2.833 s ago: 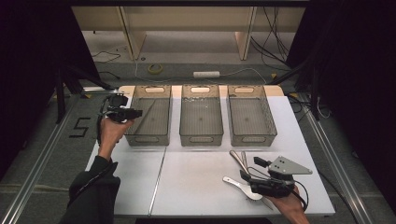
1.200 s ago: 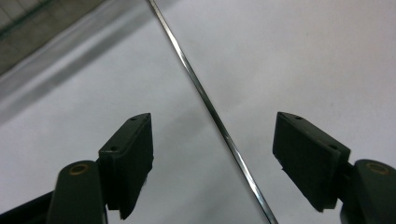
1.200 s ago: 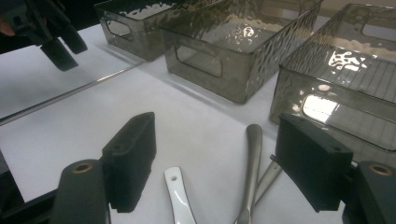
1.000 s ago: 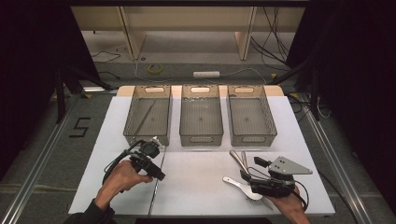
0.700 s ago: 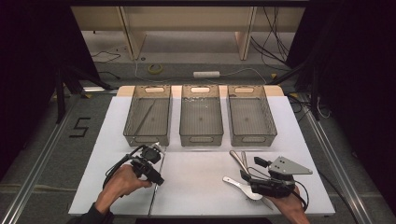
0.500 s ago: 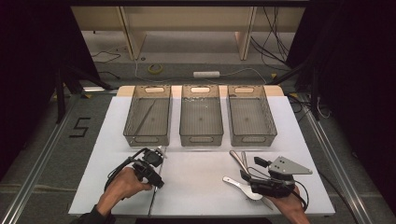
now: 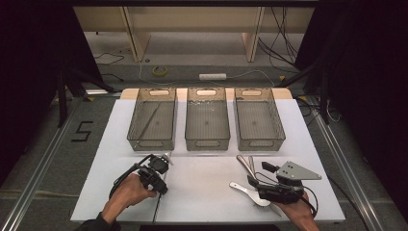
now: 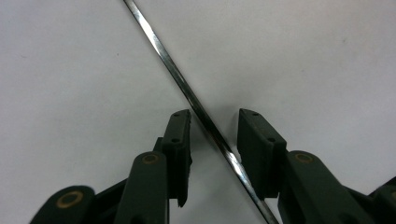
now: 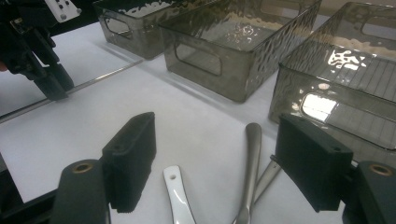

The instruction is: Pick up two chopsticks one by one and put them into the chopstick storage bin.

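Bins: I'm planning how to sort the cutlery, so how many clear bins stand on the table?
3, in a row along the far side: left bin, middle bin, right bin. None looks hidden.

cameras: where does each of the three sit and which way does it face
High view: above the person's side, facing forward and down on the white table; both forearms show.
Left gripper view: on the left gripper, facing down at a thin shiny metal rod between its black fingers, jaws just closing.
Right gripper view: on the right gripper, facing level toward three smoky clear plastic bins.
Shared: the rod appears in both gripper views.
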Action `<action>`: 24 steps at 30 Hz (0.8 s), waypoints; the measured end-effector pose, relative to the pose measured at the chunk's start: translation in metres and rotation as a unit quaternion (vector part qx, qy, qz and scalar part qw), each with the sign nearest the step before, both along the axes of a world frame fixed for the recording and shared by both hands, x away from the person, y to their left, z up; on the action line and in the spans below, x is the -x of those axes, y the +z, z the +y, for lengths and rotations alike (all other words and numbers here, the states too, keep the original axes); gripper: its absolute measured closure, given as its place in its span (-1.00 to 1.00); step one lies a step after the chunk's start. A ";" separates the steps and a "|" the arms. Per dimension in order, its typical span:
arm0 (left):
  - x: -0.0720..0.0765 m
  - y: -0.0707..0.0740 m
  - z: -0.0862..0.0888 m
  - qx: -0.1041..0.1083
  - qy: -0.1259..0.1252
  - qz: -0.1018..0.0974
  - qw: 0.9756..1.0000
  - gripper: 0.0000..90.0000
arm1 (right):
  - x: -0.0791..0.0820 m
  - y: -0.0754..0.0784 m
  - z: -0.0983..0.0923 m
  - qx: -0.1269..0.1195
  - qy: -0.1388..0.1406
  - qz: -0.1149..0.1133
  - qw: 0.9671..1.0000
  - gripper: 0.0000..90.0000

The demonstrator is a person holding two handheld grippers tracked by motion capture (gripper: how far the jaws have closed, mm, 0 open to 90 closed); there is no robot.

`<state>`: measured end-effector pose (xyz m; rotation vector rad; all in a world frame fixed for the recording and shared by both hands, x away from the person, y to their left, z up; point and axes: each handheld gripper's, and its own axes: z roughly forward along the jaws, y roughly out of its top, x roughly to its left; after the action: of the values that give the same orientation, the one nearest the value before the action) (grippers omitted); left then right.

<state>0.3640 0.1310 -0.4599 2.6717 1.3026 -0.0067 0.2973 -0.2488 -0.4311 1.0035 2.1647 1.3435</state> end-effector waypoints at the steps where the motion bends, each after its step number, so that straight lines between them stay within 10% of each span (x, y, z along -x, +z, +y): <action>1: 0.000 0.000 -0.001 -0.003 -0.001 -0.002 1.000 0.44 | 0.000 0.000 0.000 0.000 0.000 0.000 1.000 -0.34; 24: 0.000 -0.001 0.002 -0.012 -0.009 -0.015 1.000 0.88 | 0.000 0.000 0.001 0.002 0.001 0.000 1.000 -0.33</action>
<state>0.3639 0.1330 -0.4606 2.6919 1.2769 0.0477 0.2971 -0.2479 -0.4314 1.0000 2.1682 1.3393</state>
